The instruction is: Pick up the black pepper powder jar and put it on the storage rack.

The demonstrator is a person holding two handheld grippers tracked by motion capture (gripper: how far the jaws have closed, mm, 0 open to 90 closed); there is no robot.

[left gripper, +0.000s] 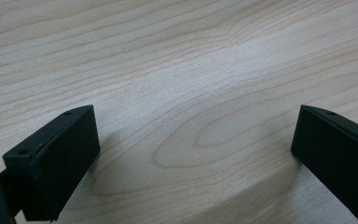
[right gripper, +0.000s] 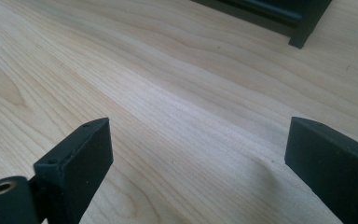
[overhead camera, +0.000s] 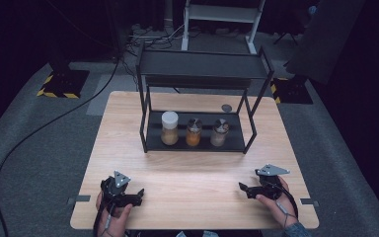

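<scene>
Left gripper (overhead camera: 137,194) at lower left and right gripper (overhead camera: 243,188) at lower right rest on the table (overhead camera: 192,173), jaws apart, empty. Three jars (overhead camera: 193,132), contents unclear, stand in the rack (overhead camera: 202,64) at centre.

The table (overhead camera: 187,182) was pale wood with a wavy brown grain and oval knots. At its twelve o'clock stood a black metal rack (overhead camera: 202,69). On the rack's lower shelf, the jar at nine o'clock (overhead camera: 170,128) had a white lid over tan contents, the middle jar (overhead camera: 193,132) a silver lid over orange contents, and the jar at three o'clock (overhead camera: 219,132) a silver lid over beige contents. The left gripper (overhead camera: 139,193) and right gripper (overhead camera: 242,187) were black, each topped by a grey plate. The floor (overhead camera: 29,163) was grey carpet, crossed by a black cable (overhead camera: 39,129), with yellow-and-black striped tape (overhead camera: 54,94) at ten o'clock.
</scene>
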